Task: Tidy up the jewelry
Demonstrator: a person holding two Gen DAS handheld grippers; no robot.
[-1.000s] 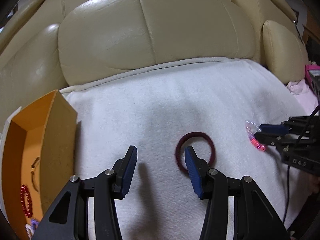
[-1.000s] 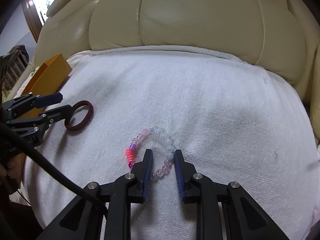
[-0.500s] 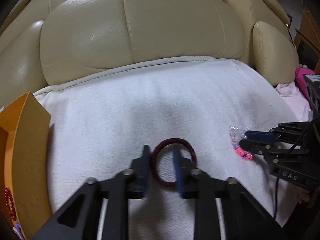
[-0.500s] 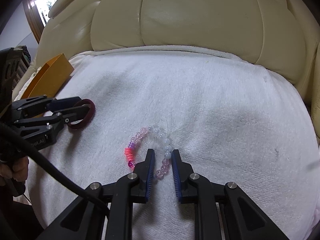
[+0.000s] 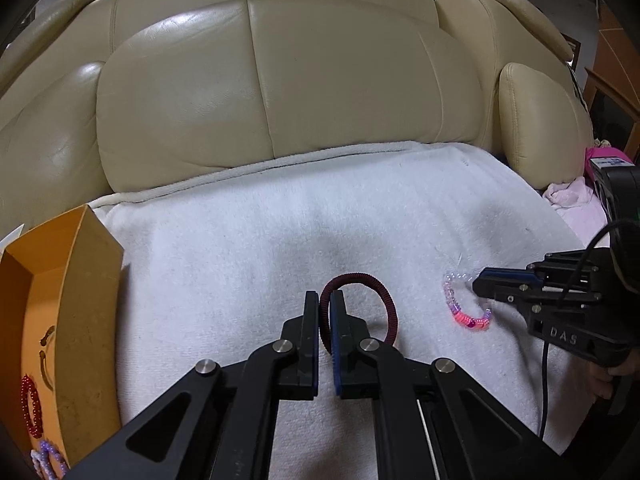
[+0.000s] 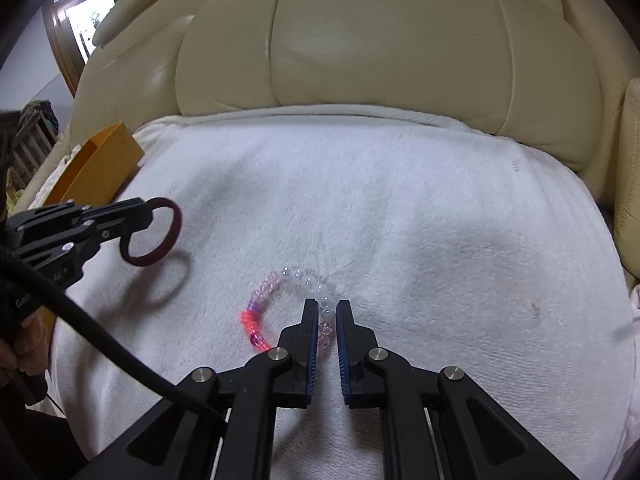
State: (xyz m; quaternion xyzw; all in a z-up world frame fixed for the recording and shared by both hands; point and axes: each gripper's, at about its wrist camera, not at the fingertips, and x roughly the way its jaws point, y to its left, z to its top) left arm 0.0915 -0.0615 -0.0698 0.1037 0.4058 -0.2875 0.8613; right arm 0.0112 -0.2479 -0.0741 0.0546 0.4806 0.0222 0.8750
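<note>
My left gripper [image 5: 325, 300] is shut on a dark red hair tie [image 5: 380, 296] and holds it lifted above the white towel [image 5: 280, 220]; in the right wrist view the hair tie [image 6: 168, 236] hangs off the left gripper [image 6: 146, 210] over its shadow. My right gripper [image 6: 327, 308] is shut on a beaded bracelet [image 6: 260, 312] of clear, pink and orange beads, which lies on the towel [image 6: 400, 200]. The bracelet [image 5: 464, 316] also shows in the left wrist view at my right gripper [image 5: 480, 282].
An orange box [image 5: 92, 280] stands at the towel's left edge, holding a red bead bracelet [image 5: 32, 408] and other pieces; it also shows in the right wrist view [image 6: 100, 168]. A cream leather sofa back [image 5: 260, 80] rises behind. Pink cloth [image 5: 568, 196] lies at the right.
My left gripper closed on the hair tie and lifted it off the towel. My right gripper narrowed and closed on the beaded bracelet.
</note>
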